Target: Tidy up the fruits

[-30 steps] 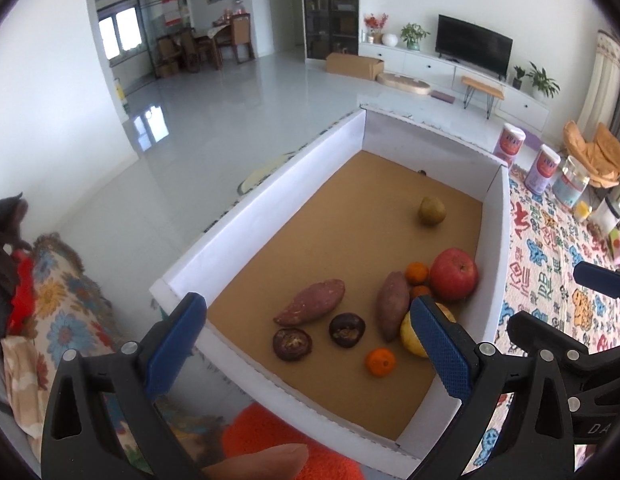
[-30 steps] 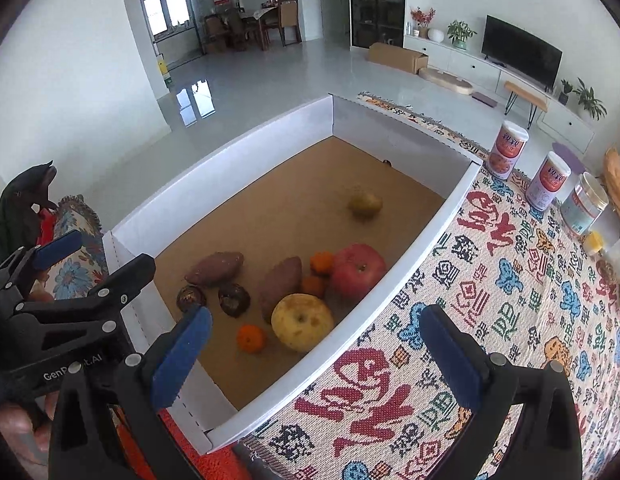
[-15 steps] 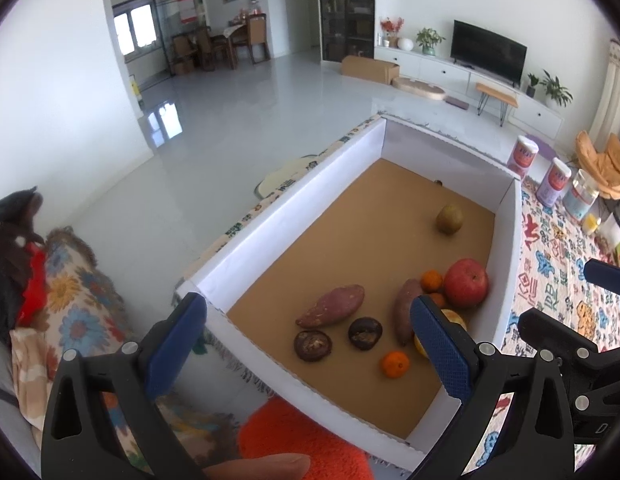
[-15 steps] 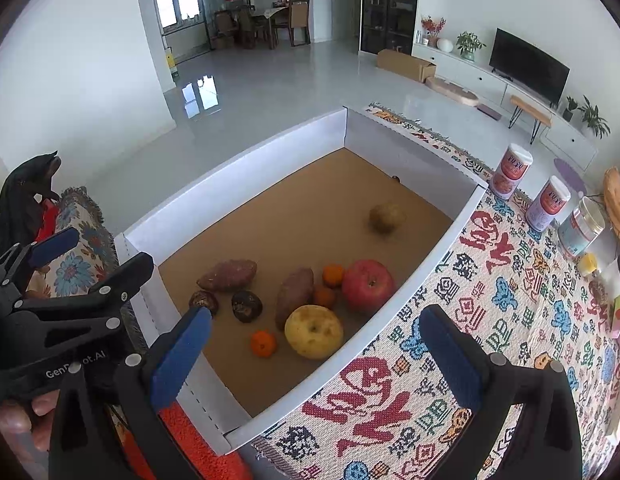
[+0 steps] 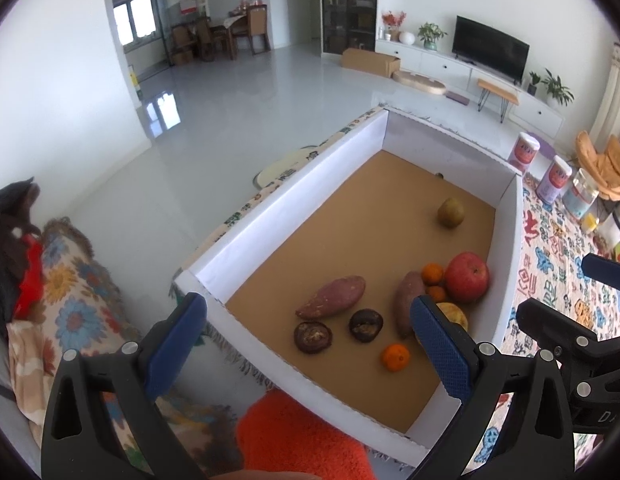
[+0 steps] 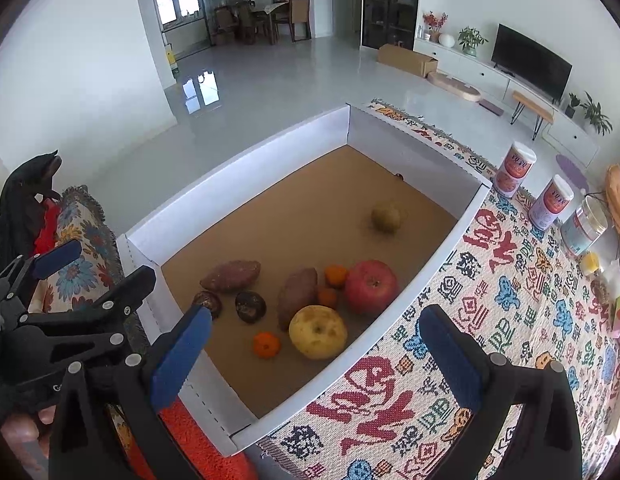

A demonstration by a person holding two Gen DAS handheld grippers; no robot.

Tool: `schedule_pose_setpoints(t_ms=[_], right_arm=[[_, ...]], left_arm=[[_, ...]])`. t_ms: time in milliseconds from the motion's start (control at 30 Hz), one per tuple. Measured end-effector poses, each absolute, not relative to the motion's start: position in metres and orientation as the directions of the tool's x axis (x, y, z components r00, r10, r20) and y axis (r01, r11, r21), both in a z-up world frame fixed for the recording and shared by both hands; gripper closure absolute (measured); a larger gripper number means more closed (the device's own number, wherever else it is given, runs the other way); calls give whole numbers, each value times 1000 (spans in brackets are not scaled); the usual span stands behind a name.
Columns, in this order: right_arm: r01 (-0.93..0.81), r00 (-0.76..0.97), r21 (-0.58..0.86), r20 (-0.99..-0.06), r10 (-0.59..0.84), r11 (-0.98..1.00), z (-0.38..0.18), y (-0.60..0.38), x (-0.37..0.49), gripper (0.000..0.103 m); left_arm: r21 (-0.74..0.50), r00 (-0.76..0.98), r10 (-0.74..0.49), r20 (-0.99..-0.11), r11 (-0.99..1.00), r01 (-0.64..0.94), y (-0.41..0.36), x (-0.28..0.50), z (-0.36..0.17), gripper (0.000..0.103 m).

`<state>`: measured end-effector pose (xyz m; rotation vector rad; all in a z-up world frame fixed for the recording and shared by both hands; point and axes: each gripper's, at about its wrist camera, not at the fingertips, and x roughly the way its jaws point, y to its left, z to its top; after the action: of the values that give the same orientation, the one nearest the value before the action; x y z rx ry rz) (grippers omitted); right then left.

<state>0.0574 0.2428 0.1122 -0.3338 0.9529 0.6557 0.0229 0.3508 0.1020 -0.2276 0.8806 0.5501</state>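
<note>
Box [image 5: 294, 196] far half bare; fruits near-right.

1. A home living room: a television [image 5: 490, 55] on a white cabinet [image 5: 462, 68] at upper right.
2. Dining table with chairs [image 5: 234, 30] at upper centre, potted plants [image 5: 430, 35], glossy floor [image 5: 246, 120].

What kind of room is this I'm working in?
Most likely a home living room: a flat-screen TV stands on a low white cabinet, with a dining table and chairs in the far corner.
</note>
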Motion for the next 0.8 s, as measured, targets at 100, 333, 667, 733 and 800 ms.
schedule_pose_setpoints(t_ms=[100, 333, 667, 733, 800], right_arm=[[-645, 410, 2, -843, 348, 764, 106, 246, 58, 0], [-651, 407, 0, -844, 349, 759, 107, 249, 53, 0], [-648, 403, -3, -850, 339, 762, 105, 251, 53, 0], [-646, 400, -3, -853, 336, 763, 104, 250, 53, 0], [-647, 399, -3, -853, 336, 762, 103, 250, 53, 0]], left_arm=[[28, 499, 354, -791, 836, -548, 355, 23, 97, 1], [27, 492, 351, -797, 834, -551, 357, 22, 94, 1], [33, 491, 358, -794, 833, -553, 357, 20, 96, 1], [33, 490, 358, -795, 832, -554, 358, 19, 96, 1], [32, 490, 359, -794, 831, -556, 359, 19, 97, 1]])
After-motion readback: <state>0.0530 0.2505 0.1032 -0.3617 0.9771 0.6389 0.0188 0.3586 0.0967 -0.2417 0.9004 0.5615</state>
